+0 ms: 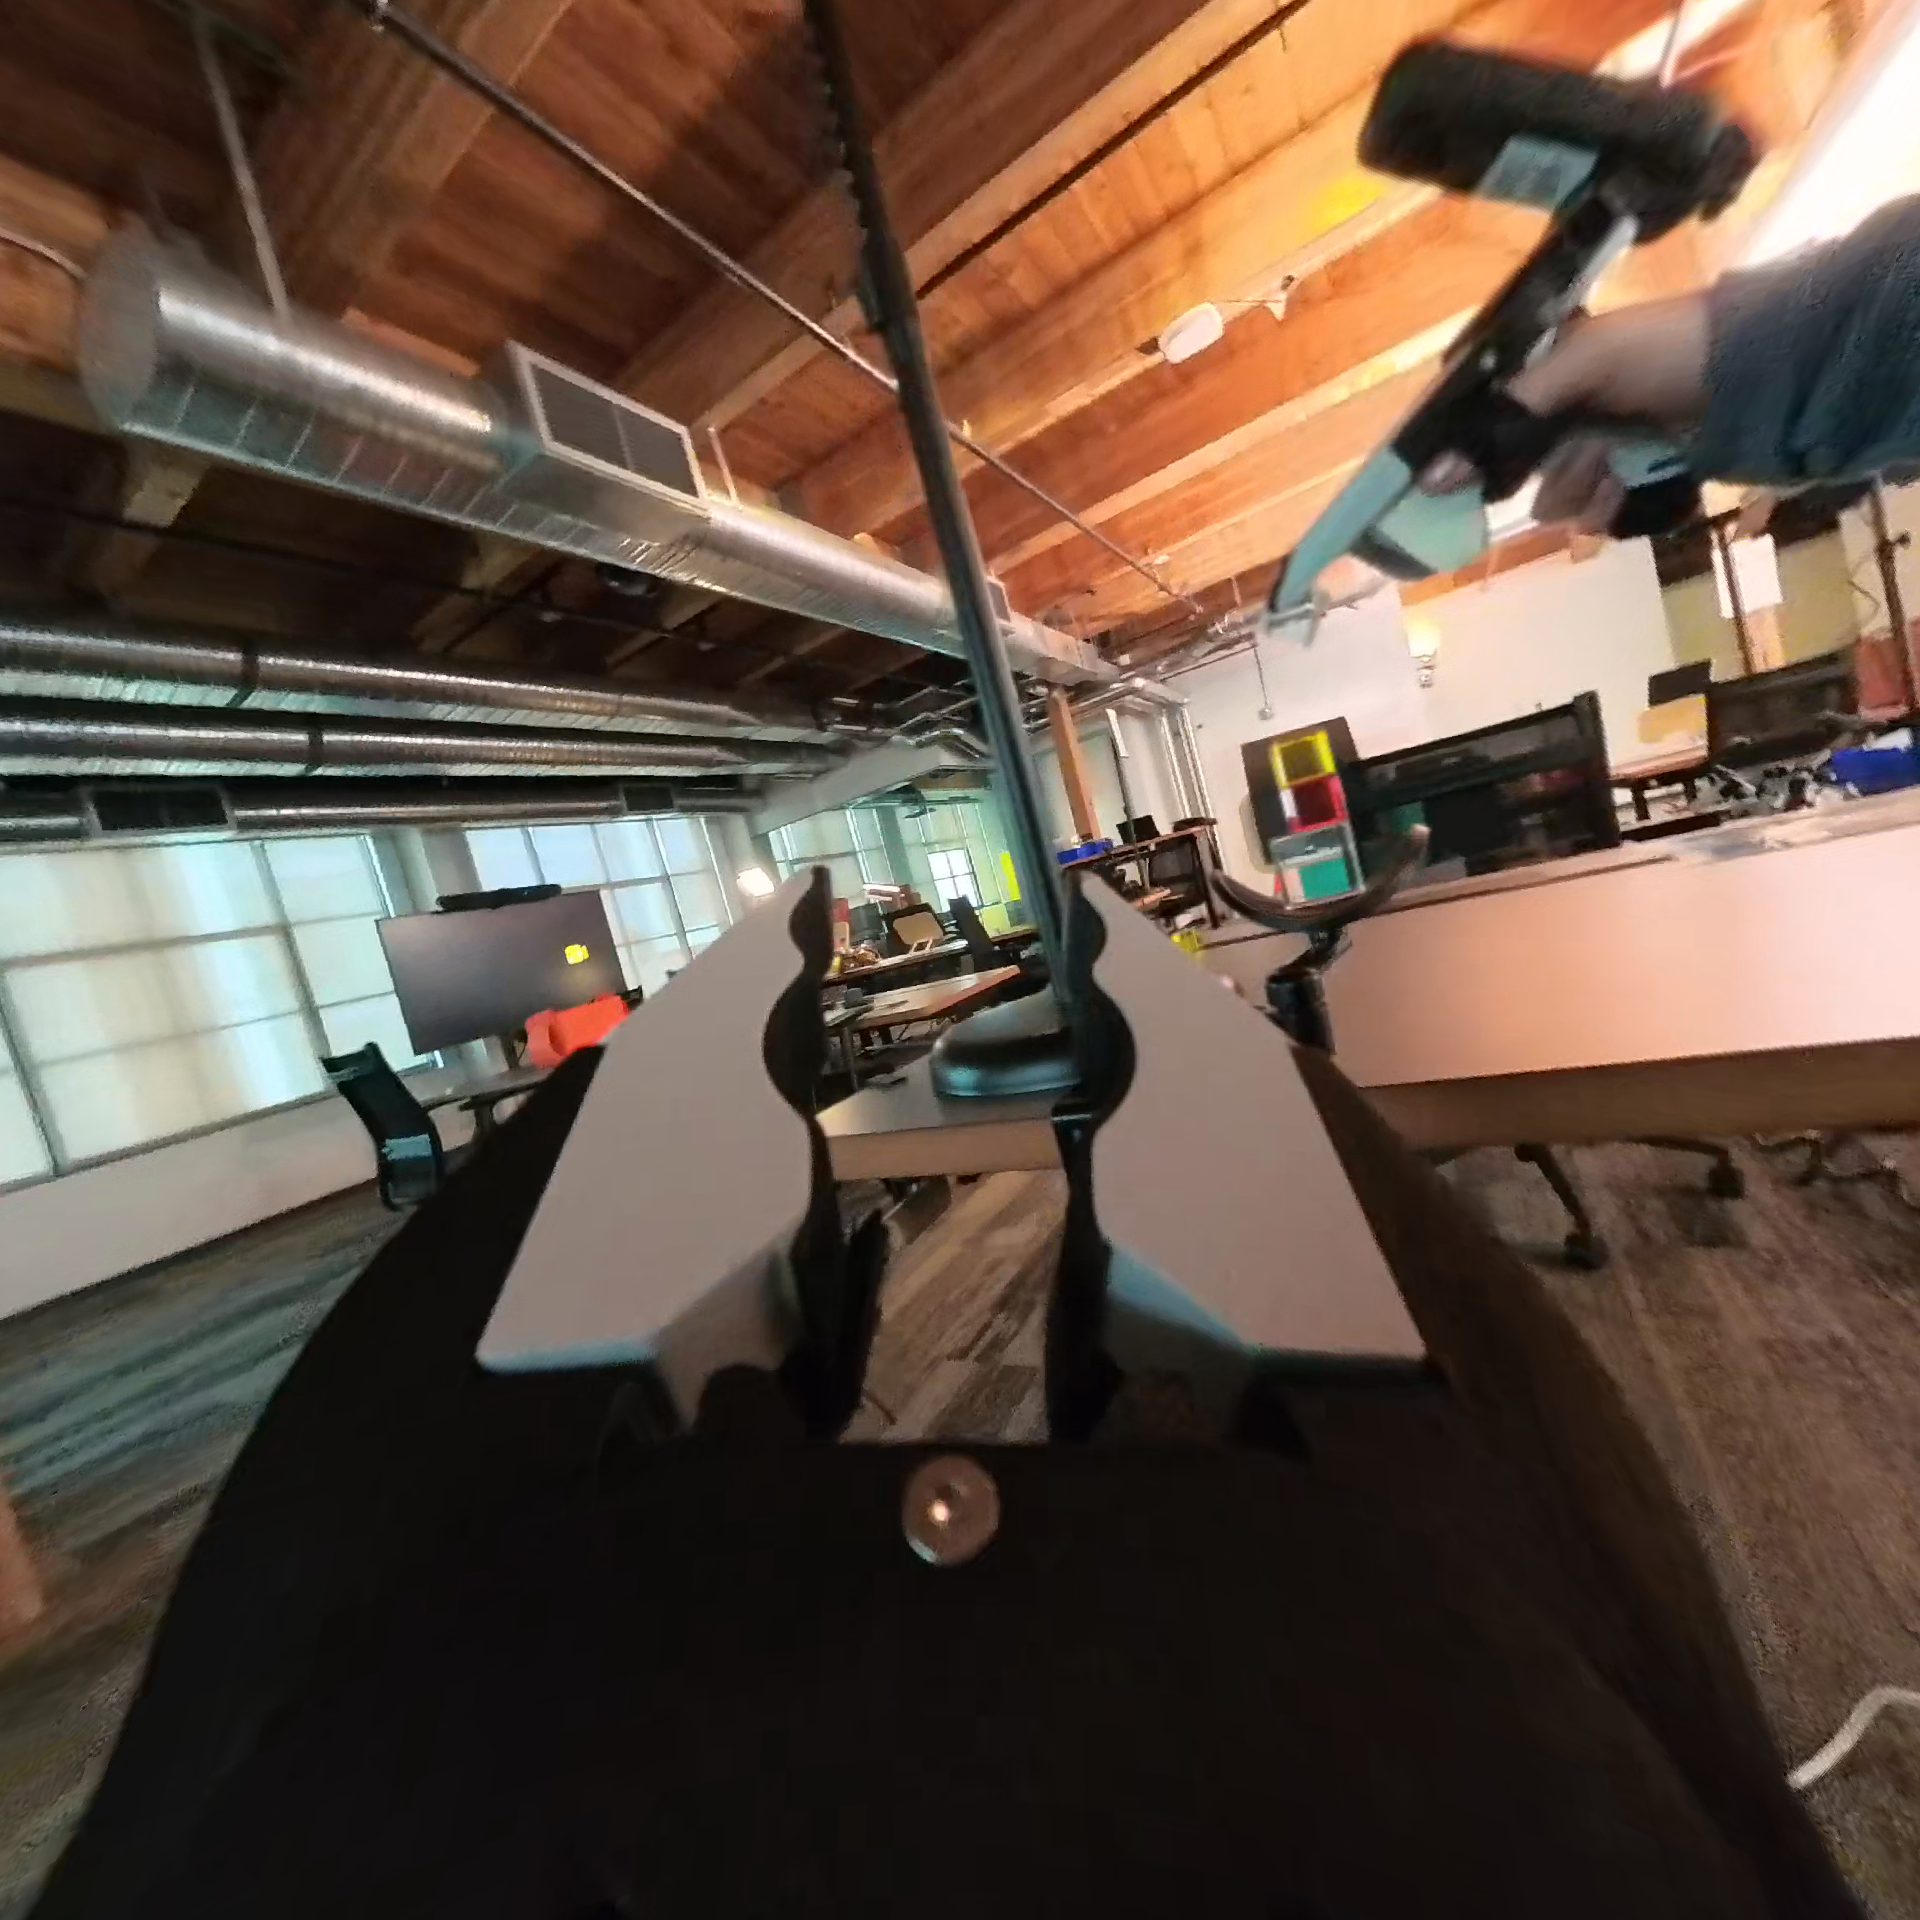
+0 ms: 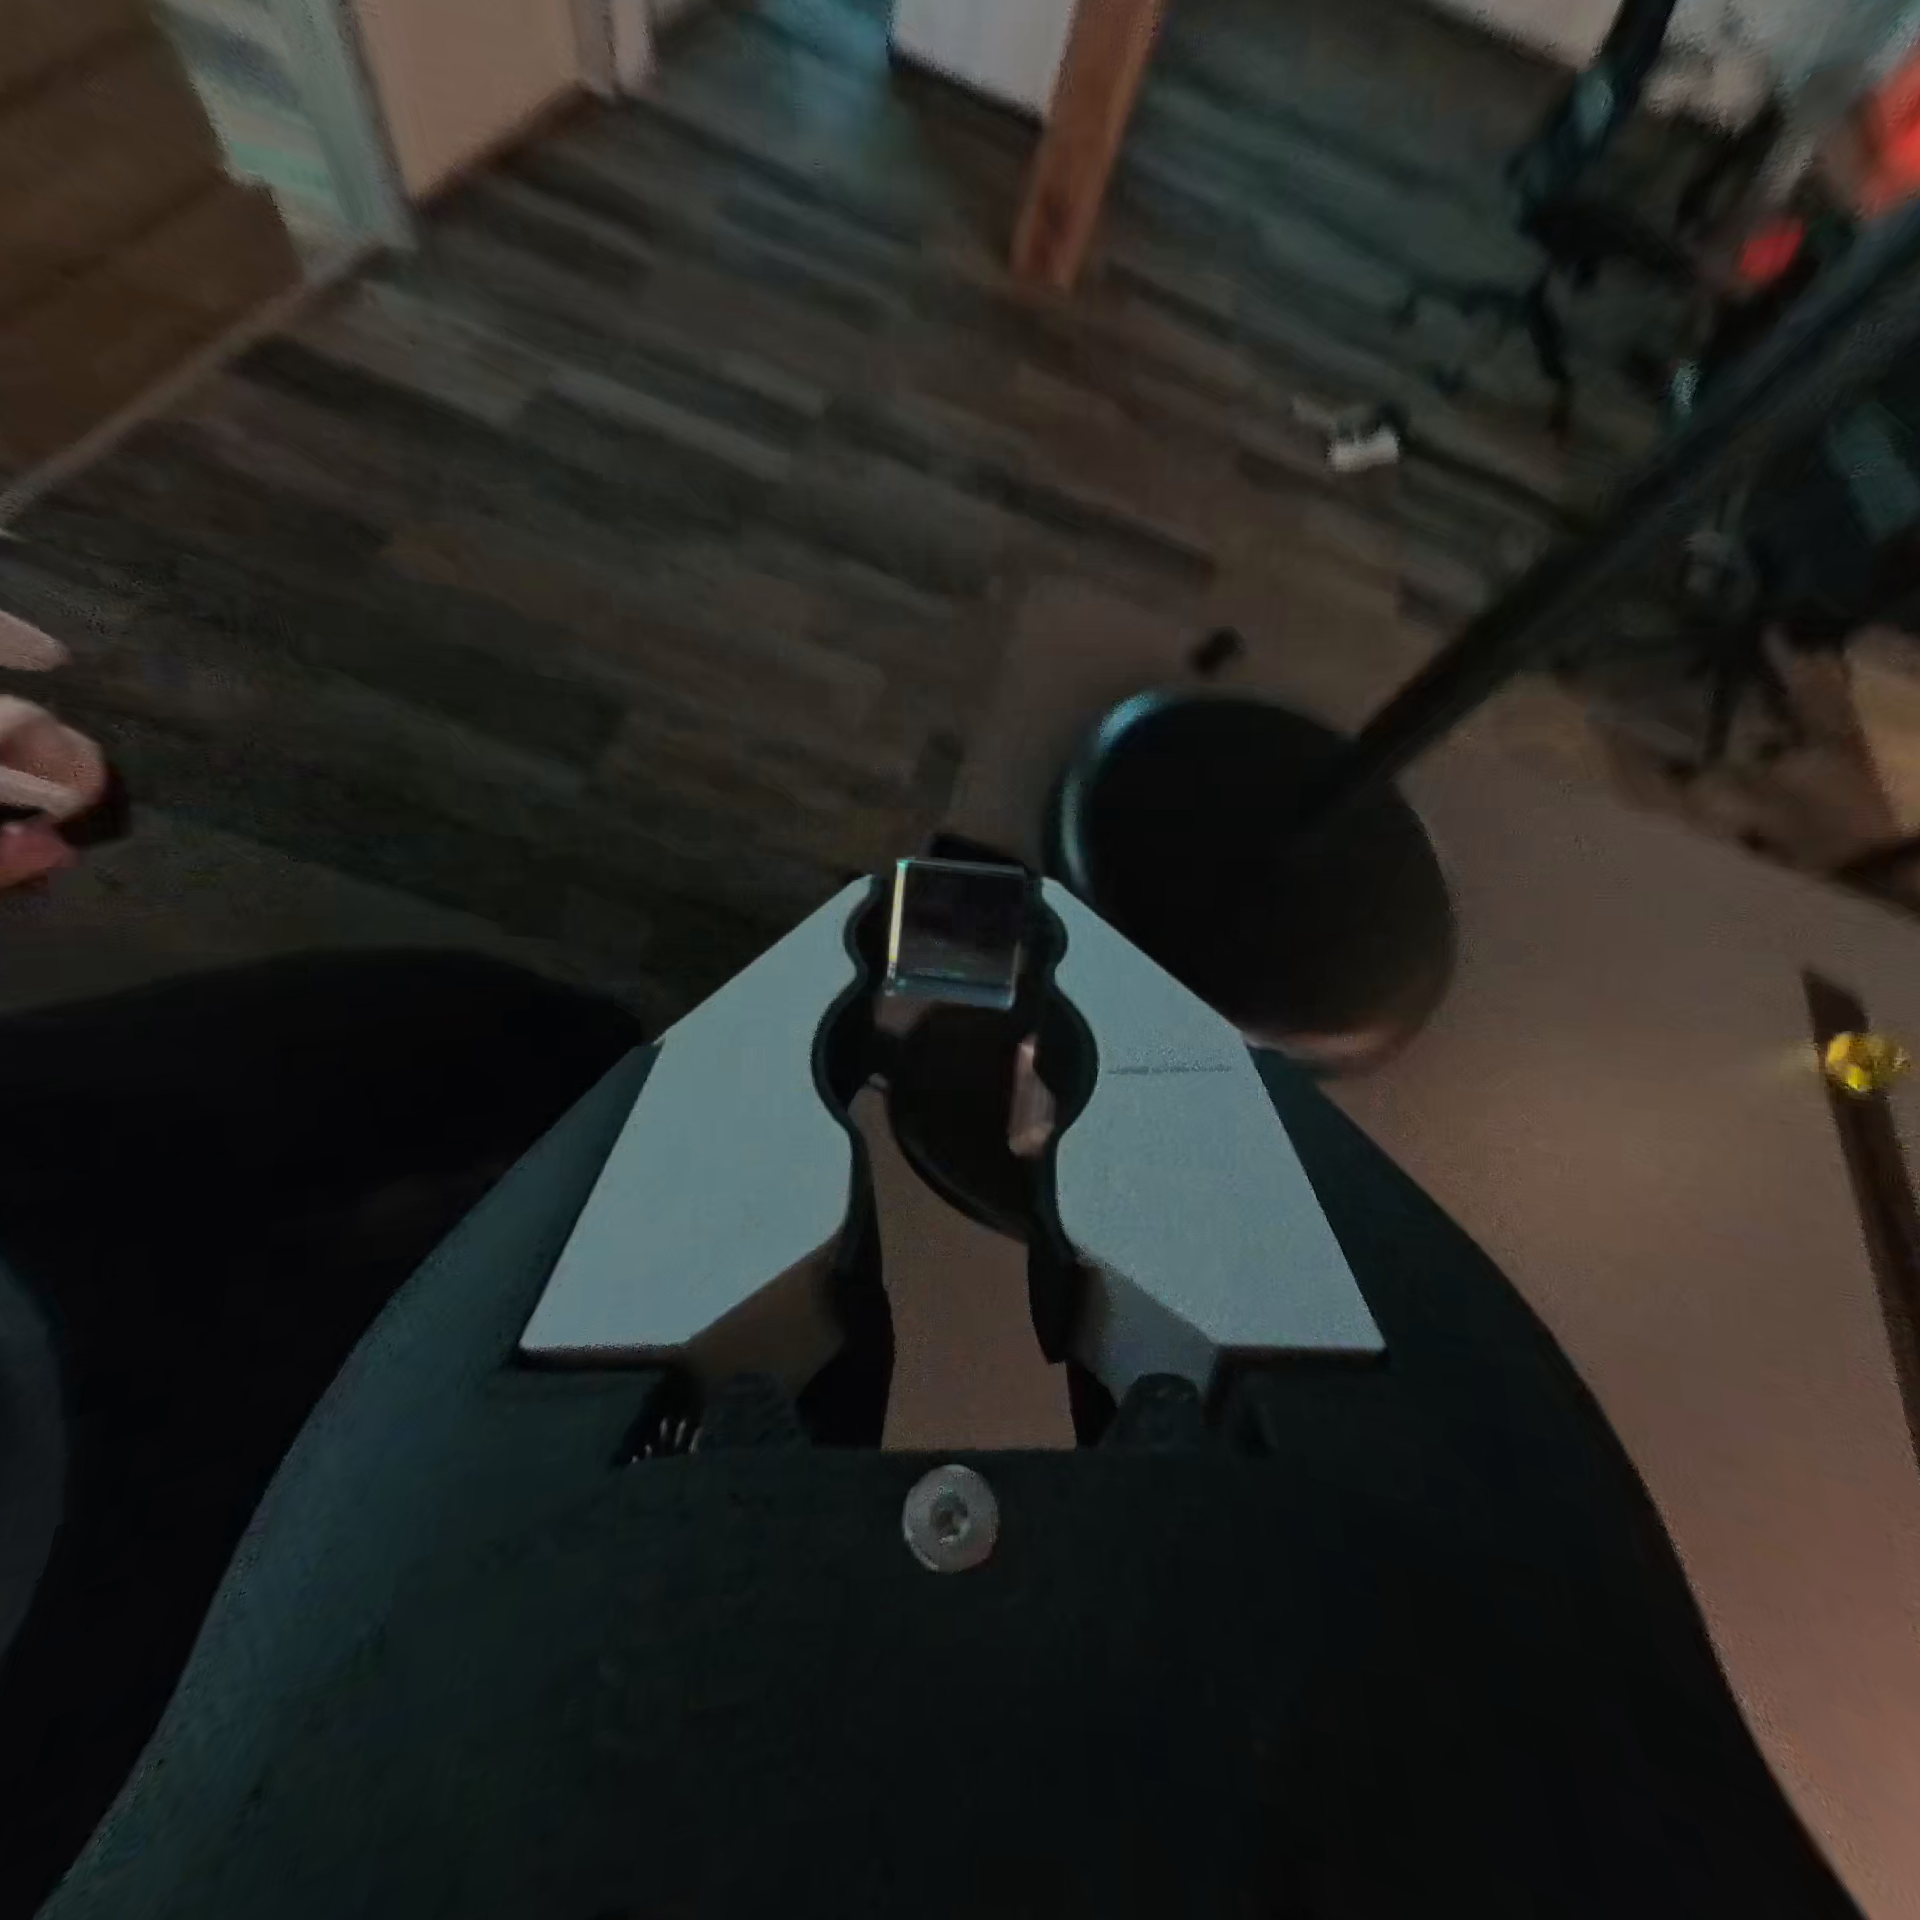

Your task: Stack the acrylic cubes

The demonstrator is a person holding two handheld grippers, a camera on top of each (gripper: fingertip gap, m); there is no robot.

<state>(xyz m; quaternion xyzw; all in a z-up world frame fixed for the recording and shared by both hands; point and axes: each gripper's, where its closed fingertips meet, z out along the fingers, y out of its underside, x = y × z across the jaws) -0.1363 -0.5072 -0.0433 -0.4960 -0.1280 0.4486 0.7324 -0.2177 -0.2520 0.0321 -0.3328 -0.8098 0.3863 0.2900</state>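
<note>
Cube [image 2: 954, 940], clear, pinched in right gripper [image 2: 956, 914] above table [image 2: 1558, 1195]. Left gripper [image 1: 951, 935] wide, bare, near stand [image 1: 1003, 1049]. Stage unclear.

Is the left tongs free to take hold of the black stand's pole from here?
Probably yes: the left tongs stand open and bare, the pole rises just beyond their right finger, with nothing between.

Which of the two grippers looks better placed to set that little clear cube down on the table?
The right gripper: the clear cube sits between its fingertips above the brown table. The left gripper is open, holds nothing and points across the room.
</note>
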